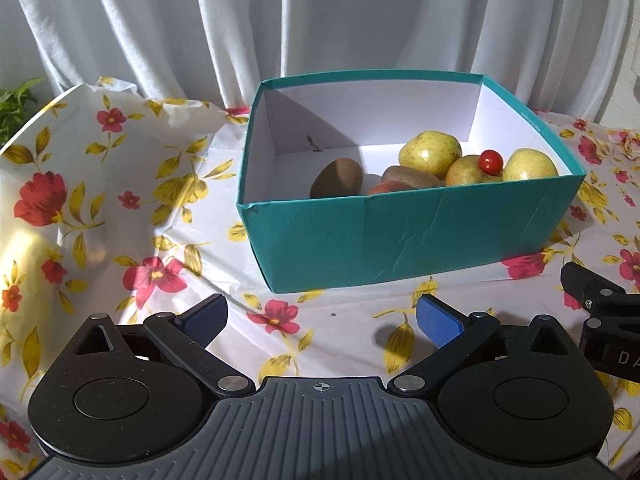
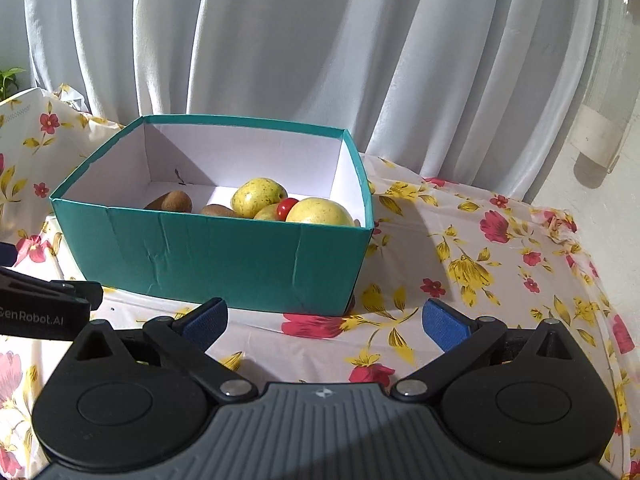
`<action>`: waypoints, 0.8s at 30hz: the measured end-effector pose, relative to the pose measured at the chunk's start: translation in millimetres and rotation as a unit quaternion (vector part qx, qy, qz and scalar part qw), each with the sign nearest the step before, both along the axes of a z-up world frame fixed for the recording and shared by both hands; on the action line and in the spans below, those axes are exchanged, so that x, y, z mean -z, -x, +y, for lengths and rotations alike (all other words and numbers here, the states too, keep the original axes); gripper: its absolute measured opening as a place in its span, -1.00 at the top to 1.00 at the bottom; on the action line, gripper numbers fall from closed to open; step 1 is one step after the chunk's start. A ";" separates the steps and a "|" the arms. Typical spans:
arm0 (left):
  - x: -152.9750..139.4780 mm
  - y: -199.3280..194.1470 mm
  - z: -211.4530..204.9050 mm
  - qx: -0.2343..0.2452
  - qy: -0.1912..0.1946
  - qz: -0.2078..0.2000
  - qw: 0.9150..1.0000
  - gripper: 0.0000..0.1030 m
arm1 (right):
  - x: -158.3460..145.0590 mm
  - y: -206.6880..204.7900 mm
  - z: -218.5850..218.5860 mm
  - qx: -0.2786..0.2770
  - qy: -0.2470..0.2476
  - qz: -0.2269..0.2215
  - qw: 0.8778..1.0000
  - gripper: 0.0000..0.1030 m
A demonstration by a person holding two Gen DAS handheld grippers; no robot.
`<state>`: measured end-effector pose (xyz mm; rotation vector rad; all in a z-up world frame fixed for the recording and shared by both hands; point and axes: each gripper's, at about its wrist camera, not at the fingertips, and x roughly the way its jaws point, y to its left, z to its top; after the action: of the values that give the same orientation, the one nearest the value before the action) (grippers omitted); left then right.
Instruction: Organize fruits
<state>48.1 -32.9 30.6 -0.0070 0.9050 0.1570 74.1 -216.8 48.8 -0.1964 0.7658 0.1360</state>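
Two grippers of mine hover before the teal box (image 1: 400, 232) on the flowered counter (image 1: 120, 208), both with jaws spread wide and nothing between them. The left gripper (image 1: 322, 316) sits in front of the box's near wall; the right gripper (image 2: 326, 320) sits off the box's near right corner. Inside the box, toward its right end, lie three yellow apples (image 1: 430, 153), a small red cherry tomato (image 1: 491, 161) perched among them, and brown kiwis (image 1: 337, 178) closer to the middle. A white curtain (image 2: 280, 40) hangs behind the box.
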 end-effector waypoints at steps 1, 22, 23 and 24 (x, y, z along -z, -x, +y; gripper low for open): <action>-0.6 0.3 -0.6 0.002 0.004 0.001 1.000 -0.99 | -0.1 -0.3 -0.8 0.002 -0.002 0.005 1.000 -1.00; -27.3 -16.9 -3.0 0.040 0.007 0.011 0.999 -1.00 | 0.7 -40.3 36.7 0.005 0.076 0.132 0.988 -1.00; -28.4 -19.2 -4.4 0.042 0.003 0.012 0.999 -1.00 | 1.0 -42.9 38.7 0.003 0.077 0.136 0.988 -1.00; -29.1 -21.8 -5.7 0.044 0.000 0.012 0.999 -1.00 | 1.8 -45.4 39.7 0.003 0.078 0.140 0.987 -1.00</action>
<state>69.9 -38.6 59.7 0.0351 0.9285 0.0749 119.4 -177.1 47.0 -0.3272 1.0577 0.0986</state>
